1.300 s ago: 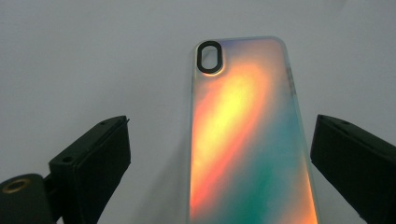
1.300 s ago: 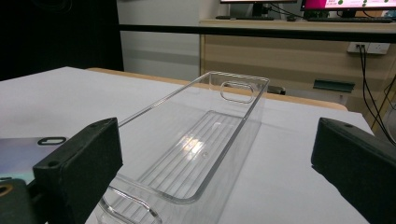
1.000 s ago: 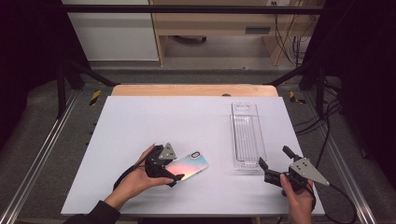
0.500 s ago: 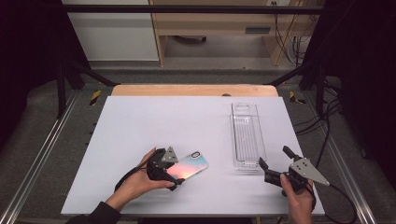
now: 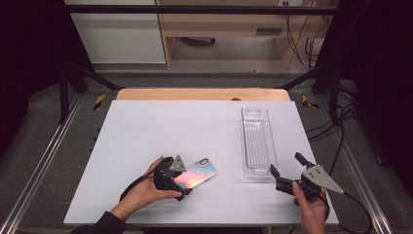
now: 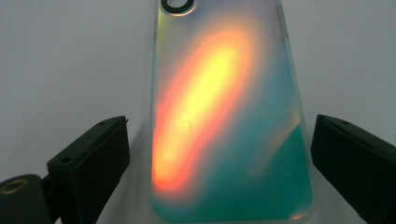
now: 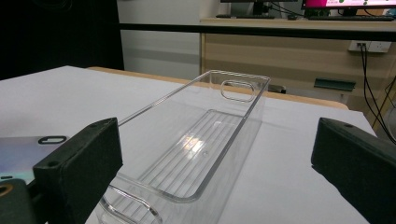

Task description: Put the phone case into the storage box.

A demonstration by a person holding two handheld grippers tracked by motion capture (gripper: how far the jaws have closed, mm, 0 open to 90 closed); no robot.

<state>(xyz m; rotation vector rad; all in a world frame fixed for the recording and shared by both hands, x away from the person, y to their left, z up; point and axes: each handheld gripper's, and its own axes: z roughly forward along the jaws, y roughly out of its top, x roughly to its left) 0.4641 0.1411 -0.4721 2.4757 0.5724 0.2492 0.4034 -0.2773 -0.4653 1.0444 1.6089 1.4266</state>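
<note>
Two claws, both spread wide: left claw (image 6: pixel 219 154) straddling glossy iridescent phone case (image 6: pixel 229 116) at 12 o'clock; right claw (image 7: pixel 215 158) facing clear ribbed tray (image 7: pixel 205 135), 12 o'clock.

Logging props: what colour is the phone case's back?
Iridescent phone case: orange-yellow streak fading into teal, clearest in left gripper view.

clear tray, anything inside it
The clear tray holds nothing: its ribbed floor shows bare end to end, with the white table visible through it. The iridescent phone case lies outside it, flat on the table between the open left hand-held gripper jaws.
</note>
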